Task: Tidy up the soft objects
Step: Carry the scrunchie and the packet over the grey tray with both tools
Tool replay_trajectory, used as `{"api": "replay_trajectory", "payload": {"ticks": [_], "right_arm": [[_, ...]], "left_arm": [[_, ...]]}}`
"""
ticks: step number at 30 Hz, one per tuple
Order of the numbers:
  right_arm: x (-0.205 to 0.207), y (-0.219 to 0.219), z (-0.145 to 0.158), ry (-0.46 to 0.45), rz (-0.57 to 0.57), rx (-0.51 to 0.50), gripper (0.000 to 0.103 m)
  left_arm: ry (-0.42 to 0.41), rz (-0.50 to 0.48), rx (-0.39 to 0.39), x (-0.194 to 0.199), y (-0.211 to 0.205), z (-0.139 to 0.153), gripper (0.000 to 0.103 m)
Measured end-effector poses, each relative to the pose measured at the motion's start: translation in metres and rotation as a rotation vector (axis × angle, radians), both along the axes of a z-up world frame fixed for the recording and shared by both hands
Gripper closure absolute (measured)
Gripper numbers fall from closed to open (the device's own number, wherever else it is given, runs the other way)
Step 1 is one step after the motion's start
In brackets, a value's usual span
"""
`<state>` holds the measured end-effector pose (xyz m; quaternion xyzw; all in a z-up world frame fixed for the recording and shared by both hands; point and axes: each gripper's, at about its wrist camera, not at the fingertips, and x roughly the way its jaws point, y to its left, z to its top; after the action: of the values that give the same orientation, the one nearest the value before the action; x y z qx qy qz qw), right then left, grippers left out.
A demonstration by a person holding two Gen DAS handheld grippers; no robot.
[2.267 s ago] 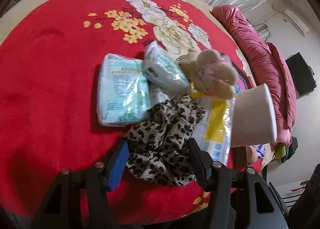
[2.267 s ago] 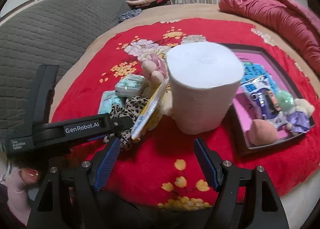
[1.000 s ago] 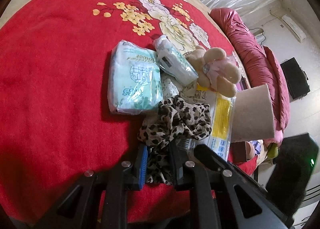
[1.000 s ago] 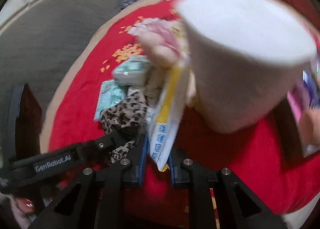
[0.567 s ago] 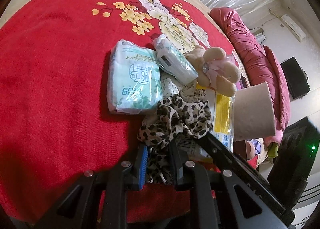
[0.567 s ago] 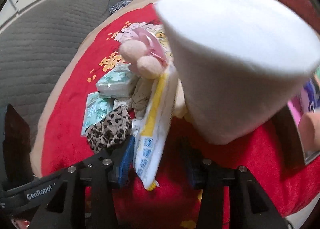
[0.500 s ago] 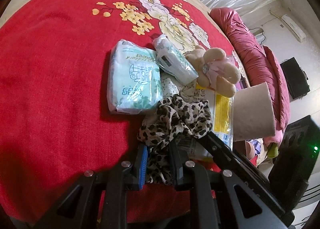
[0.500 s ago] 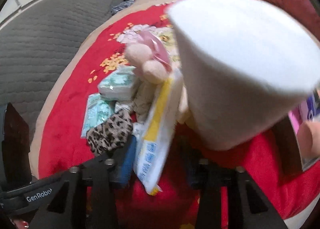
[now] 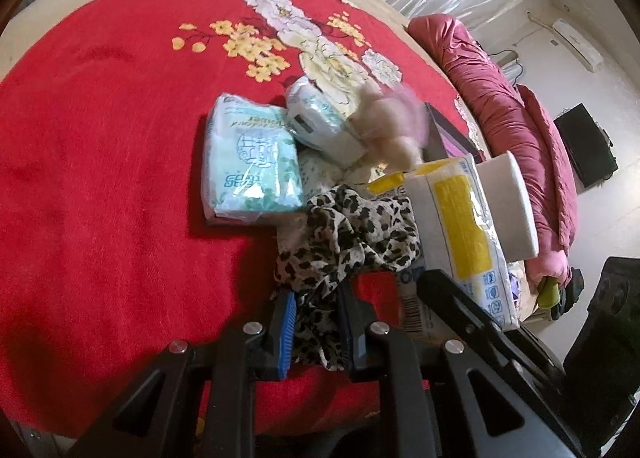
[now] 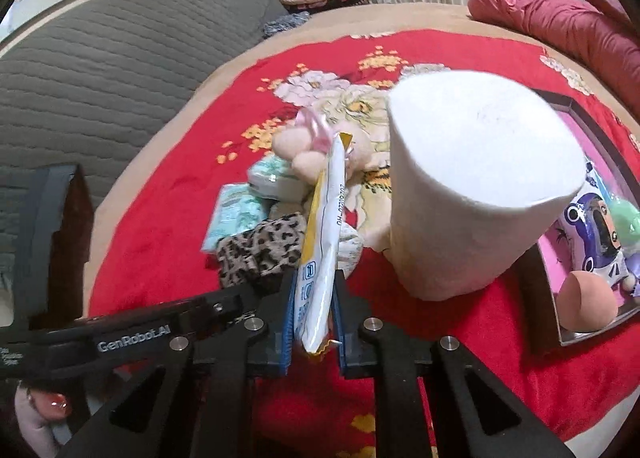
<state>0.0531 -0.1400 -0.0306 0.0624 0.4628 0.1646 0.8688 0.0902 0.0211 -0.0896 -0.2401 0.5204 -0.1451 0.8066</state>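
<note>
My left gripper (image 9: pixel 316 318) is shut on a leopard-print cloth (image 9: pixel 352 234) that lies bunched on the red flowered blanket (image 9: pixel 100 178). My right gripper (image 10: pixel 314 310) has its jaws closing on a yellow and white pack (image 10: pixel 322 254), and the pads press its lower end. That pack (image 9: pixel 460 234) stands tilted up off the blanket beside the cloth. A white paper roll (image 10: pixel 472 194) stands upright just right of it. Behind are a beige plush toy (image 10: pixel 308 146), blurred in the left wrist view, and two pale green tissue packs (image 9: pixel 252 166) (image 9: pixel 320 122).
A dark-framed tray (image 10: pixel 560 103) with a pink floor holds toys and a peach sponge (image 10: pixel 584 302) at the right. A rolled red quilt (image 10: pixel 560 18) lies at the far right. A grey quilted headboard (image 10: pixel 100 58) rises at the left. A hand (image 10: pixel 40 410) holds the left gripper.
The right gripper opened briefly, then closed on the yellow and white pack and raised it, tilting it up. The plush toy shifted. The left gripper kept still on the leopard cloth.
</note>
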Motion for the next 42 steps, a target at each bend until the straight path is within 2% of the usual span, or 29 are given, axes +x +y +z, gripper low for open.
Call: {"api": "replay_trajectory", "payload": {"ticks": [3, 11, 21, 24, 25, 27, 35, 42], "right_arm": [[-0.005, -0.010, 0.005, 0.009, -0.007, 0.032, 0.088], [-0.010, -0.012, -0.018, 0.095, -0.004, -0.053, 0.088], [0.002, -0.006, -0.029, 0.050, -0.018, -0.122, 0.080], [0.007, -0.007, -0.028, 0.037, -0.015, -0.097, 0.083], [0.006, -0.007, -0.026, 0.027, -0.009, -0.095, 0.088], [0.003, -0.004, -0.020, 0.008, 0.009, -0.103, 0.089], [-0.009, -0.003, 0.006, -0.045, 0.028, -0.062, 0.089], [-0.027, -0.015, 0.052, -0.162, 0.021, -0.017, 0.089]], "left_arm": [[-0.007, 0.005, 0.005, -0.005, 0.000, 0.006, 0.084], [-0.002, 0.015, 0.020, -0.011, 0.000, 0.009, 0.084], [0.003, 0.003, 0.023, -0.010, -0.001, 0.006, 0.084], [-0.004, -0.003, 0.028, -0.010, -0.003, 0.007, 0.084], [-0.006, -0.004, 0.030, -0.011, -0.003, 0.008, 0.084], [-0.015, -0.004, 0.033, -0.012, -0.005, 0.011, 0.084], [-0.068, 0.005, 0.045, -0.025, -0.004, 0.033, 0.084], [-0.149, 0.005, 0.070, -0.041, -0.007, 0.069, 0.084]]}}
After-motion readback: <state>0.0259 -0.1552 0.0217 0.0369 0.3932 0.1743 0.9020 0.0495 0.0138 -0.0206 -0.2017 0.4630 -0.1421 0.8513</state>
